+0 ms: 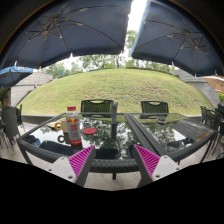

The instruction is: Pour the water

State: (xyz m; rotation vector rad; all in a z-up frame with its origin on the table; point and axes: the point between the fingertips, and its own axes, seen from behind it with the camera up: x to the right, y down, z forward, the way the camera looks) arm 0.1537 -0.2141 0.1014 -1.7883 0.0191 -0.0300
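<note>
A bottle [73, 126] with a red cap and an orange-red label stands on the glass patio table [125, 140], beyond my left finger. A small white cup [62, 136] sits just left of the bottle, and a red dish-like thing [90, 131] sits just right of it. My gripper [113, 160] is open and empty, its magenta pads [80, 160] wide apart, held in front of the table's near edge with only the table rim between the fingers.
Dark patio chairs stand around the table: two at the far side [97, 106], others at the left [10, 122] and right [210, 118]. Two large dark umbrellas [70, 35] hang overhead. A grassy slope [110, 88] rises behind.
</note>
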